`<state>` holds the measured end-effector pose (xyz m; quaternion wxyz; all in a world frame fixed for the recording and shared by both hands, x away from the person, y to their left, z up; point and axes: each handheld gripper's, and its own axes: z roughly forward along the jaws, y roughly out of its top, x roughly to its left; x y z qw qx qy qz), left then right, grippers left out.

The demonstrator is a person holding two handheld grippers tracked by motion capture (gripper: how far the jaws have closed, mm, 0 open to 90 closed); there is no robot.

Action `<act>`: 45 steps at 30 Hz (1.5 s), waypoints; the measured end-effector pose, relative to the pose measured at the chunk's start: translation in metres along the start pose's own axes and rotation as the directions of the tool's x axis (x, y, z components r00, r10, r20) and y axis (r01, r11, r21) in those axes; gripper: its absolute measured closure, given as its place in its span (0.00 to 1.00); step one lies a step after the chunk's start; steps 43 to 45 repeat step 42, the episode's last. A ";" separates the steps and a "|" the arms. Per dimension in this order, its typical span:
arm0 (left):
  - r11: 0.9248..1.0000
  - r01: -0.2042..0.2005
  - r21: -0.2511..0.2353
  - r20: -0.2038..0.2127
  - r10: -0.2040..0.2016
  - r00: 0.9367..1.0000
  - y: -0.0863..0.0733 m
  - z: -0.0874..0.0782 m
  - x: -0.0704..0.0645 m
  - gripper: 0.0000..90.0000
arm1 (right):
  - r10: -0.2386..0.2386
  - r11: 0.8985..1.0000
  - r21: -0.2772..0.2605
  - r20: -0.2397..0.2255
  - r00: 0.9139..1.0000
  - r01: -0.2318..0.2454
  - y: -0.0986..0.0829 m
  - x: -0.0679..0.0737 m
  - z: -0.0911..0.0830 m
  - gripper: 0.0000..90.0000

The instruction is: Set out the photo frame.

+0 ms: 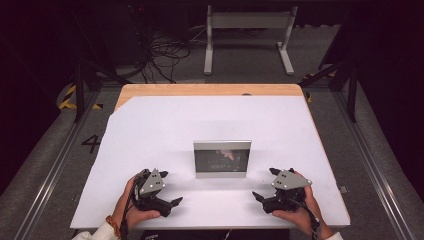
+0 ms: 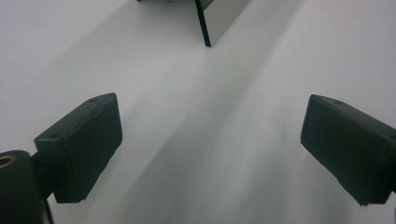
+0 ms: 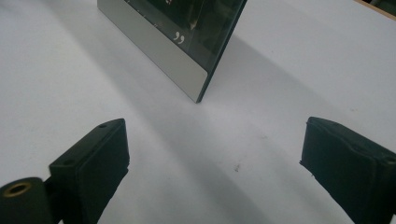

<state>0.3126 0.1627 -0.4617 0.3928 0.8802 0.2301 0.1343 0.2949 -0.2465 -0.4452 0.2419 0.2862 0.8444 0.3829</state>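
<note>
Two grippers rest low on the white sheet, one on each side of a small picture frame [image 1: 222, 158] that stands upright near the middle of the table [image 1: 210, 90]. The left gripper [image 1: 170, 200] sits off the frame's left corner, the right gripper [image 1: 265, 190] off its right corner, both a little nearer the person than the frame and clear of it. Each hand cups its tool from behind with the jaws pointing inward, which looks like a ready stance for taking the frame from both ends at once.

Seen from the left gripper view, that tool's jaws are spread wide with nothing but bare sheet between them, and the frame's dark edge [image 2: 205, 23] stands well ahead at the top. The right gripper view shows the same: jaws wide apart, empty, with the frame's silver border and dark glass [image 3: 187, 42] ahead and slightly left of the gap.

The frame leans back a touch on its own stand, so its thin side edges are what the jaws can reach. My guess is the wide opening is there to leave room for closing on those edges without knocking the frame over; a push from one side only could tip it.
</note>
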 end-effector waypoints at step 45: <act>1.000 -0.018 0.012 -0.005 0.018 1.000 0.004 0.004 0.000 0.09 | -0.018 1.000 0.018 -0.001 1.000 0.018 0.001 0.004 0.001 0.13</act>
